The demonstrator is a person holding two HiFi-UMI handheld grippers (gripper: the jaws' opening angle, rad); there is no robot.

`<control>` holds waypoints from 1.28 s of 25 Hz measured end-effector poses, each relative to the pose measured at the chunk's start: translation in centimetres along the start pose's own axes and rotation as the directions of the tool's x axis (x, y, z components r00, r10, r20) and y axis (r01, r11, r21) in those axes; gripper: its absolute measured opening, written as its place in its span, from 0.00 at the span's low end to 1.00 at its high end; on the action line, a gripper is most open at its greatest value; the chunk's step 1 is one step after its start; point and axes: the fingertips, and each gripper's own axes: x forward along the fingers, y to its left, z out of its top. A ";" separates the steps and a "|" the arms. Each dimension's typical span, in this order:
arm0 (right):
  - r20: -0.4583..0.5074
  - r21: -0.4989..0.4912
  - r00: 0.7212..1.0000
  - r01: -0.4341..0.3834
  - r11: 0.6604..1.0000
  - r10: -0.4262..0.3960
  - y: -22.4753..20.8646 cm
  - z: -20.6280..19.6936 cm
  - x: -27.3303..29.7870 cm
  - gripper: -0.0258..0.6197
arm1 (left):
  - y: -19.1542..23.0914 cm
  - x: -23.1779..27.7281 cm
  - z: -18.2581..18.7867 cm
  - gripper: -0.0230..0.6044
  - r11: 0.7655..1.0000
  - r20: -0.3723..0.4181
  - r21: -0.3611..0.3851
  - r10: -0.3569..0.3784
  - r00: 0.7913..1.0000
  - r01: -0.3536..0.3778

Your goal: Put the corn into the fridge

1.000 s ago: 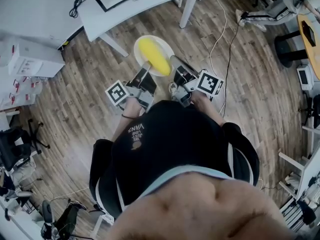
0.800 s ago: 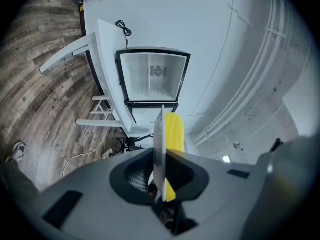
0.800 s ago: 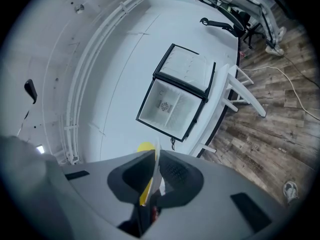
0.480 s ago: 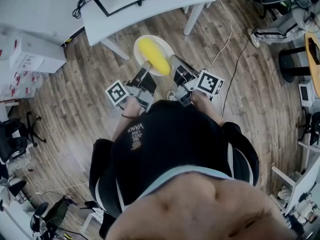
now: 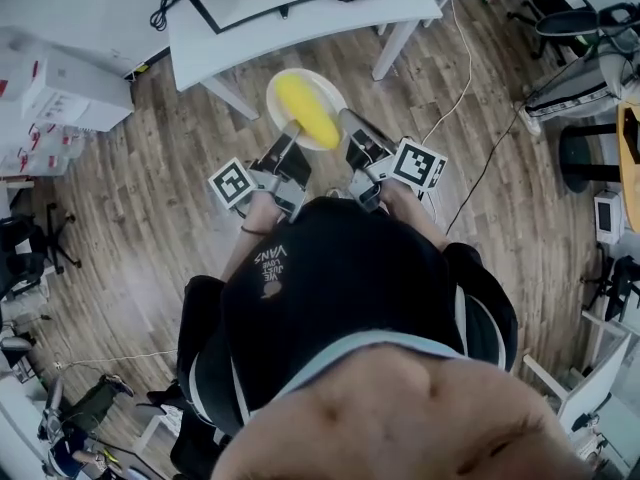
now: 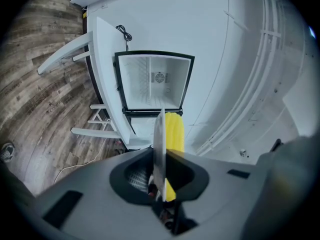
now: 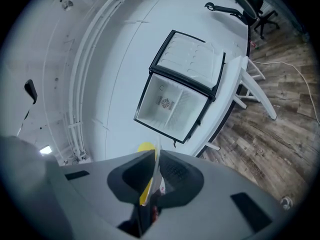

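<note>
A yellow corn cob (image 5: 307,111) lies on a round white plate (image 5: 278,96) that I carry in front of me. My left gripper (image 5: 290,134) is shut on the plate's near left rim, and my right gripper (image 5: 347,125) is shut on its near right rim. In the left gripper view the plate (image 6: 159,139) shows edge-on between the jaws of the left gripper (image 6: 160,160), with the corn (image 6: 174,130) beside it. The right gripper (image 7: 153,160) pinches the plate rim (image 7: 156,160), the corn (image 7: 145,147) peeping behind. The small fridge (image 6: 153,81) (image 7: 176,105) stands open ahead on a white table (image 5: 300,23).
The fridge door (image 7: 192,59) is swung wide open. White table legs (image 5: 395,46) and a cable (image 5: 455,78) cross the wooden floor ahead. Boxes (image 5: 60,88) sit at the left, office chairs (image 5: 590,28) and stands at the right.
I have moved across the floor with the plate; the table and fridge have slid nearer and rightward in the head view. Both grippers keep their hold on the plate.
</note>
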 end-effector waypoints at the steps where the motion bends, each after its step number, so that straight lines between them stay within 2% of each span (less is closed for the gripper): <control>1: -0.010 -0.001 1.000 -0.001 1.000 0.001 -0.3 0.4 0.2 0.09 | 0.1 0.4 0.1 0.11 1.000 0.010 -0.003 0.000 1.000 0.000; 6: -0.041 -0.002 0.999 -0.011 1.000 0.011 -0.8 0.4 -0.2 0.09 | 0.6 0.2 -0.5 0.11 1.000 0.042 0.004 0.005 0.999 -0.005; 14: -0.050 0.009 0.999 -0.012 1.000 0.013 -1.6 1.3 1.5 0.09 | 1.3 1.5 0.9 0.11 1.000 0.048 -0.016 0.019 0.999 -0.018; 21: -0.033 0.029 0.999 0.036 0.999 -0.035 -3.0 2.8 3.2 0.09 | 1.5 3.6 3.0 0.11 0.999 0.024 -0.027 0.023 0.999 -0.023; 26: -0.017 0.019 1.000 0.007 1.000 -0.006 -3.1 4.7 5.6 0.09 | 1.8 5.6 5.1 0.11 0.999 0.009 -0.027 0.028 1.000 -0.027; 32: -0.006 0.008 1.000 0.018 1.000 -0.018 -3.5 6.4 8.1 0.09 | 1.6 7.4 7.7 0.11 0.999 -0.001 -0.032 0.018 1.000 -0.018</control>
